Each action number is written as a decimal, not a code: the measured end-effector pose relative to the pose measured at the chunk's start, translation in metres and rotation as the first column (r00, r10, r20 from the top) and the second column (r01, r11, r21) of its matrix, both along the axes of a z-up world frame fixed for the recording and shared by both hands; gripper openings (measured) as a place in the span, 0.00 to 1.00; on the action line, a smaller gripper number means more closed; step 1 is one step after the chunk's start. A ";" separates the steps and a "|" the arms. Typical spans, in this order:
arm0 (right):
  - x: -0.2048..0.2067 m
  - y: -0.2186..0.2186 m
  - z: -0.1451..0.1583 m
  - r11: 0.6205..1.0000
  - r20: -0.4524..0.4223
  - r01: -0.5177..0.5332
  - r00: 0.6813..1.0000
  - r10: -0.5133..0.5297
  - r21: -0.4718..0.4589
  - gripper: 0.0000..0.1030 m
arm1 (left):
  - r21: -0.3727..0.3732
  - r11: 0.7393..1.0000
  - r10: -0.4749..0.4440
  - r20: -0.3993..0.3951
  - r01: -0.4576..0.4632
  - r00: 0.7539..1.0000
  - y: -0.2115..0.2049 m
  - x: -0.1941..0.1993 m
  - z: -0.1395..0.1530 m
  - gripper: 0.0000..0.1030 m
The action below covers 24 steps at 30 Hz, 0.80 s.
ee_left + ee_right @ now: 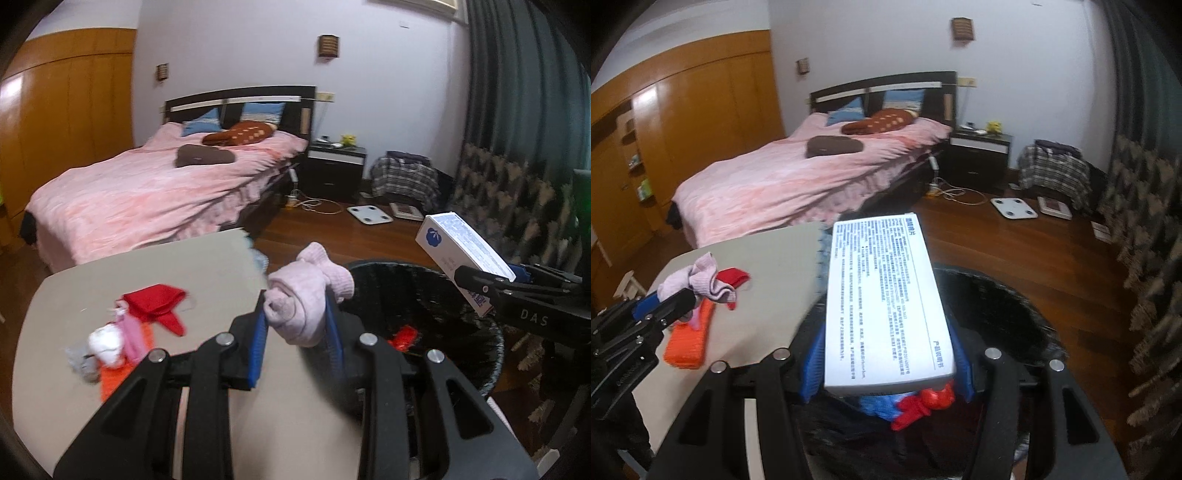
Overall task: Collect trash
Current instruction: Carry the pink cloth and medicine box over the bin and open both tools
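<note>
The left hand-held gripper pinches a bundle of pale pink cloth between its blue pads, at the near right edge of the counter and just beside the rim of the black-lined bin. The right hand-held gripper clamps a white printed box across its width, and in the right wrist view the box hangs above the open mouth of the bin, where a red scrap and something blue already lie. On the counter, to the left, remain a red cloth, an orange knitted piece, a pink bottle and a small white lump. Several risks follow from this arrangement. The cloth is soft and bunched, with loose ends hanging outside the pads; it is likely to snag on a pad or drape over the rim instead of falling cleanly if released before it is fully over the opening. The box is long and is gripped near its near end, so it may pivot in the pads, or strike the far rim and tip out onto the wooden floor if let go while tilted. The two hand-held grippers also converge on the same opening, so a collision between them, or between box and cloth, appears possible. The bin looks light and could shift if nudged at the rim.
</note>
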State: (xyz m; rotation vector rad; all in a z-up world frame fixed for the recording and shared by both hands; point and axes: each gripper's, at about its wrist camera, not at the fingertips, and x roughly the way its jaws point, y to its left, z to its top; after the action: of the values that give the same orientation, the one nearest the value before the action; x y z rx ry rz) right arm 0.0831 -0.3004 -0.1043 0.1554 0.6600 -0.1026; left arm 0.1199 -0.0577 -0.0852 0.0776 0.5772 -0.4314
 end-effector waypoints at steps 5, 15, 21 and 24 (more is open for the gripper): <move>-0.008 -0.025 -0.004 0.998 -0.007 0.058 0.998 -0.058 -0.007 0.55 | -0.001 0.997 -0.072 -0.010 0.072 0.997 -0.032 0.007 -0.007 0.27; -0.007 -0.057 -0.008 0.993 -0.011 0.114 0.993 -0.114 -0.026 0.55 | -0.011 0.979 -0.204 -0.027 0.204 0.979 -0.078 0.017 -0.021 0.29; -0.013 -0.057 -0.006 0.987 0.018 0.148 0.989 -0.147 -0.065 0.79 | -0.052 0.976 -0.212 -0.038 0.210 0.977 -0.069 0.021 -0.024 0.65; -0.014 -0.054 -0.004 0.986 0.034 0.147 0.989 -0.145 -0.073 0.95 | -0.050 0.984 -0.174 -0.035 0.172 0.984 -0.055 0.022 -0.024 0.73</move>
State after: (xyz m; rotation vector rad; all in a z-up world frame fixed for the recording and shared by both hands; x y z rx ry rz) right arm 0.0689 -0.3542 -0.1086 0.1328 0.6145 -0.2657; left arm 0.1414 -0.1131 -0.1088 0.0745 0.6012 -0.6166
